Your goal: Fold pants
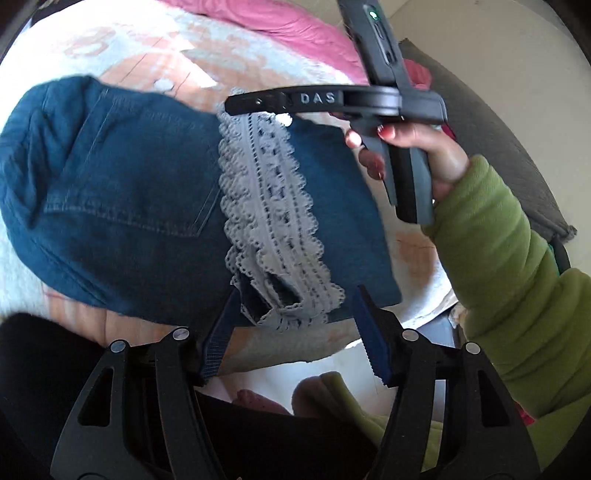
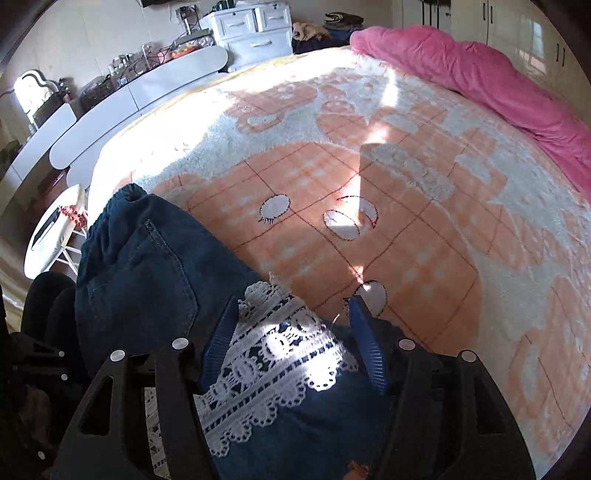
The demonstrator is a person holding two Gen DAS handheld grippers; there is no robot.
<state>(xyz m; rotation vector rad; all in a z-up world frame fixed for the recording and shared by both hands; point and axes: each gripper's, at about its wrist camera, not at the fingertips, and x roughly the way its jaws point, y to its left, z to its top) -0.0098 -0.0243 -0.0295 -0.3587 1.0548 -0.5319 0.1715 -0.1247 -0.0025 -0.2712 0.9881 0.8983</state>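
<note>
Left wrist view shows the folded blue pants (image 1: 129, 206) with a lace band (image 1: 273, 221) lying on the peach blanket (image 2: 388, 177) of the bed, the left hand-held gripper (image 1: 295, 332) wide open above them, and the right hand-held gripper (image 2: 295, 343) likewise wide open over the lace.

Peach-and-white patterned blanket (image 2: 406, 192) covers bed, pink duvet (image 2: 480, 85) bunched along far edge, white drawer unit (image 2: 251, 29) and cluttered white desk (image 2: 147, 88) beyond.
</note>
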